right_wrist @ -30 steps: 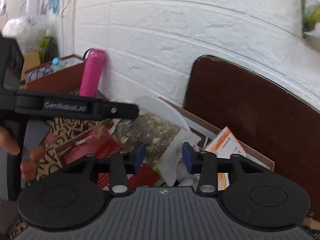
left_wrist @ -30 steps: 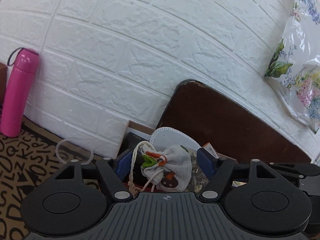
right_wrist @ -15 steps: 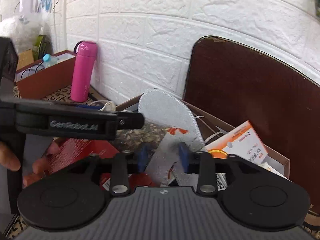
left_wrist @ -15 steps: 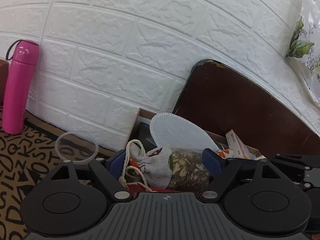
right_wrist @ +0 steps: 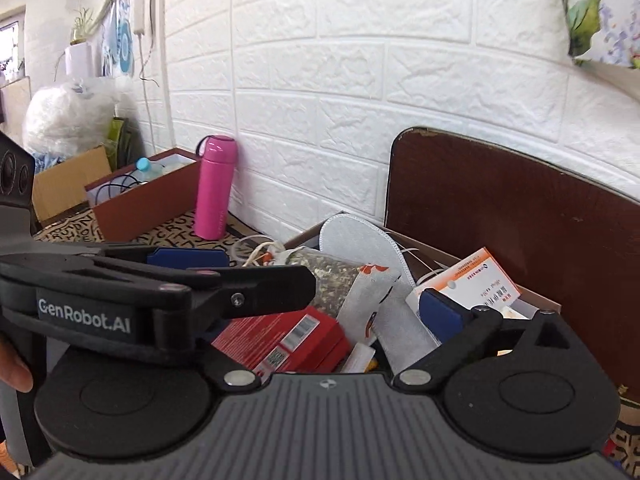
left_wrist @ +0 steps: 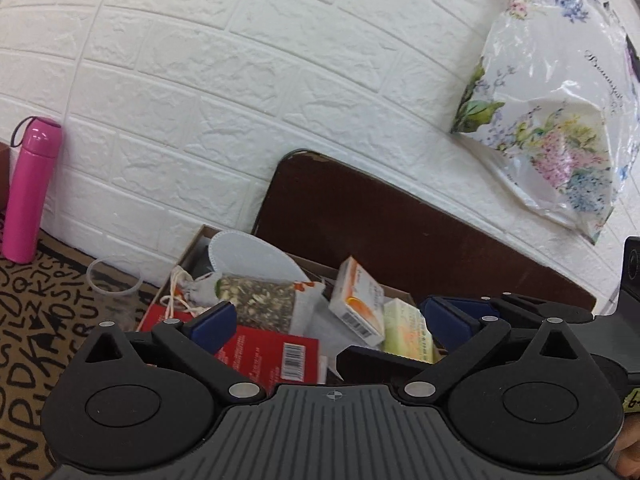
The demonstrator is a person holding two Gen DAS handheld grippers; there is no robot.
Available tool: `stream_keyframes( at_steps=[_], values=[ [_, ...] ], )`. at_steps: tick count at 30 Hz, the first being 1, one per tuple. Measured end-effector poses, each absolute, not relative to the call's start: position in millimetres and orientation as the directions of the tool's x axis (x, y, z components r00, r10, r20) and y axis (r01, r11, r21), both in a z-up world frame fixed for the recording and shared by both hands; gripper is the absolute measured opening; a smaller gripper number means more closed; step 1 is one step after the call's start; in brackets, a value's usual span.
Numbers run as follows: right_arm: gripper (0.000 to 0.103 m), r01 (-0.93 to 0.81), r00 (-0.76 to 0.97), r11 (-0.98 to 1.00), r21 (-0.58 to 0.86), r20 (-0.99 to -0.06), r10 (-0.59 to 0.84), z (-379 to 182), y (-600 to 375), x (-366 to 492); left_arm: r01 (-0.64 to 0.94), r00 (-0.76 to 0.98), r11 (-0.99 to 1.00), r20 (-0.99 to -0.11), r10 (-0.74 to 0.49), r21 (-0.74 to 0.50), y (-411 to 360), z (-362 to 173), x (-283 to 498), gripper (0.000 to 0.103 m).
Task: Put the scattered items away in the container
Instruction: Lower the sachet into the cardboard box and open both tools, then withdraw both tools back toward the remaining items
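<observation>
Left wrist view: left hand-held gripper (left_wrist: 326, 316) points slightly down at the box (left_wrist: 192, 246); jaws opening, spread wide, nothing pressed between the blue pads (left_wrist: 212, 322).
Right wrist view: right hand-held gripper (right_wrist: 320, 304) tilts down over the same box; jaws opening, no item clamped.
Crossing: the left tool's black arm lies across the right view's left side, hiding the right tool's left pad.
Box contents: red packet (left_wrist: 264, 350), grain pouch (left_wrist: 256, 304), white insole (left_wrist: 252, 256), orange-and-white carton (left_wrist: 356, 300), pale green carton (left_wrist: 408, 330), all lying piled inside.
Drawstring bag (left_wrist: 192, 290): at the box's left end, cords trailing over the edge.
Edges: box stands against a brown board (left_wrist: 400, 224) leaning on the white brick wall (left_wrist: 240, 80).
Open room: patterned worktop (left_wrist: 36, 308) left of the box carries a clear cup (left_wrist: 114, 284) near it and a pink flask (left_wrist: 32, 188) by the wall.
Hidden: box's near rim and floor are covered by the tool bodies; a fingertip (right_wrist: 14, 372) shows at the frame's left edge.
</observation>
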State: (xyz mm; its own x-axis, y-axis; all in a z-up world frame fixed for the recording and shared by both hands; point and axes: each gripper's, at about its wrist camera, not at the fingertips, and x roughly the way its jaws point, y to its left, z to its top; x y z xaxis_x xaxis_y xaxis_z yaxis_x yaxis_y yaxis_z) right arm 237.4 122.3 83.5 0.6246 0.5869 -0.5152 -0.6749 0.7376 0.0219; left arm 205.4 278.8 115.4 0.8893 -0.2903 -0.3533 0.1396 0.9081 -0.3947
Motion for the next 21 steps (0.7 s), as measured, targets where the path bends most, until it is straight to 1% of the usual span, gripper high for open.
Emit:
stream_keyframes(
  at_steps=[5,11,18,21],
  values=[
    [0.101,-0.699,0.635,0.713,-0.044,-0.497,0.592,95.0,94.0,190.1,0.190,0.890,0.894,-0.313,-0.332,-0.406,251.4,118.5,161.3,0.103],
    [0.101,-0.705,0.644,0.705,-0.080,-0.489,0.589,86.4,47.0,134.9,0.244,0.878,0.868,-0.282,-0.387,-0.432,207.2,100.6,109.6,0.103],
    [0.102,-0.664,0.683,0.746,-0.041,-0.439,0.584,39.5,-17.5,67.6,0.319,0.836,0.855,-0.303,-0.457,-0.410,150.6,57.6,55.2,0.103],
    [0.102,-0.613,0.712,0.790,0.006,-0.431,0.555,13.4,-41.8,47.1,0.323,0.807,0.833,-0.330,-0.490,-0.449,129.9,30.8,42.9,0.103]
  ],
)
